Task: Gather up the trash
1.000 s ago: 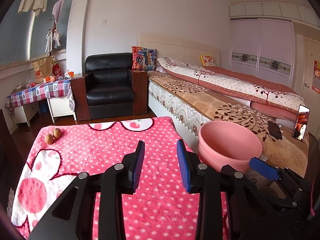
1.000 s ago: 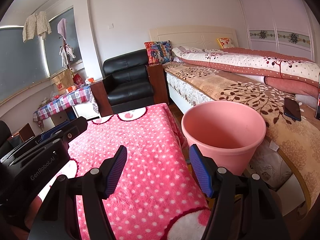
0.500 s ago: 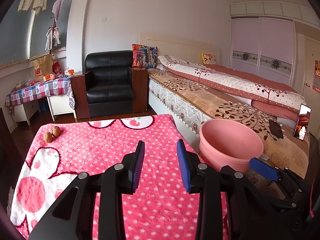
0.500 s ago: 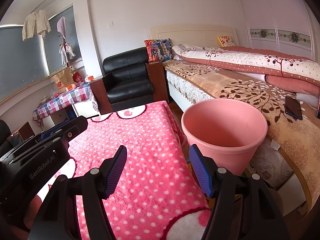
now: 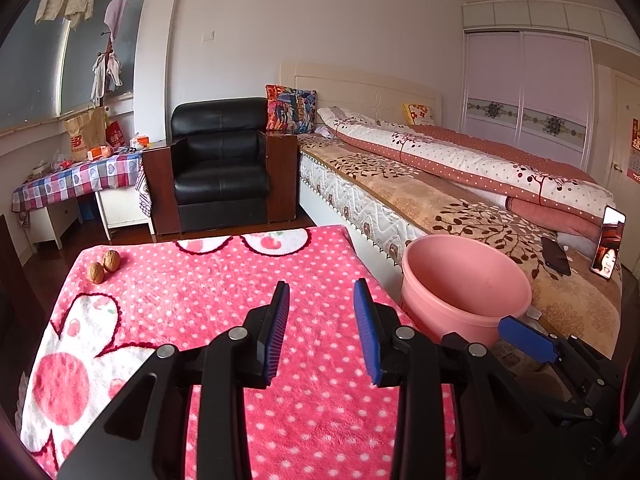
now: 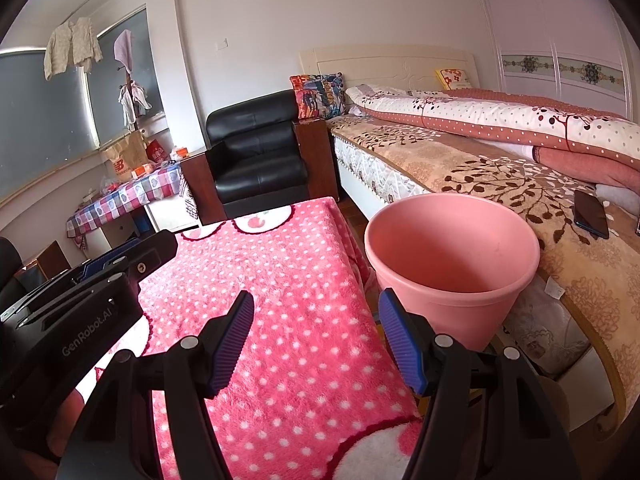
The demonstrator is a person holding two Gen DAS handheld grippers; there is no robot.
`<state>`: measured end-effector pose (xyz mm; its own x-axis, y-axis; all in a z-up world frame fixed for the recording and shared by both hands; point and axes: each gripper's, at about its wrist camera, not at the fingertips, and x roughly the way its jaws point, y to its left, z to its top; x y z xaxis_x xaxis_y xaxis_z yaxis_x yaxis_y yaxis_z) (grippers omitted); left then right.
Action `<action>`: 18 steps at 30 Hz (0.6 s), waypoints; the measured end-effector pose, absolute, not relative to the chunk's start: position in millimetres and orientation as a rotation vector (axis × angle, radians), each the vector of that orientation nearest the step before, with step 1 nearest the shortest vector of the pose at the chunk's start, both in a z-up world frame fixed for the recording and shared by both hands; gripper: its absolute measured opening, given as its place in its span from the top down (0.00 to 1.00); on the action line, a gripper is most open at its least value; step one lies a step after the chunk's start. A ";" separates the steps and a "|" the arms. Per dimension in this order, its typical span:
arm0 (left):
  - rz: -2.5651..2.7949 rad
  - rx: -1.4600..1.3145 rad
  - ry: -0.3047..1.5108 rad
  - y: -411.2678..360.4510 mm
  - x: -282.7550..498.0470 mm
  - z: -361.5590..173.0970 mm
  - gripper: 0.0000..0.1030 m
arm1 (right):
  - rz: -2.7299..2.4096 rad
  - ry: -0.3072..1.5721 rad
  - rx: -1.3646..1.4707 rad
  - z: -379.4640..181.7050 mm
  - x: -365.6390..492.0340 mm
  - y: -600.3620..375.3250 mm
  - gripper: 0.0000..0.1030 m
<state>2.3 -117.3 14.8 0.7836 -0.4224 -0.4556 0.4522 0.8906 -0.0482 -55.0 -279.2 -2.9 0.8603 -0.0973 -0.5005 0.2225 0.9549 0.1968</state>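
Two walnuts [image 5: 103,266] lie touching each other at the far left corner of the table [image 5: 192,280]. They are the only loose items on it and, by my judgement, the trash to collect. They are round, hard and wrinkled, and rest on a fluffy pink fleece cover with white dots.

Left gripper [image 5: 322,320]: jaws apart, nothing between the ribbed blue pads, over the middle of the table, well short of the walnuts.

Right gripper [image 6: 316,340]: jaws wide apart and empty, over the table's right edge, near the pink plastic bucket [image 6: 452,264]. The bucket stands off the right edge, between table and bed, smooth-walled and, as far as its inside shows, empty.

Risks, as judged:
- A round shell may roll or squirt from the pads if gripped off-centre, and the corner leaves little margin before the floor.
- The pair touch, so closing on one may knock the other away.
- The pads may snag the soft pile and drag the cover.
- The carry to the bucket spans the whole table, so a loose grip may drop the nut.
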 end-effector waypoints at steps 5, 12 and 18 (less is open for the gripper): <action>-0.471 0.065 0.479 -117.0 4.4 13.2 0.67 | -0.168 0.513 0.251 -4.7 -52.4 -278.0 0.38; -0.471 0.066 0.480 -116.7 5.0 12.6 0.67 | -0.167 0.515 0.249 -6.1 -51.5 -277.5 0.38; -0.470 0.065 0.481 -116.5 5.5 12.3 0.67 | -0.166 0.519 0.246 -7.8 -49.5 -277.2 0.38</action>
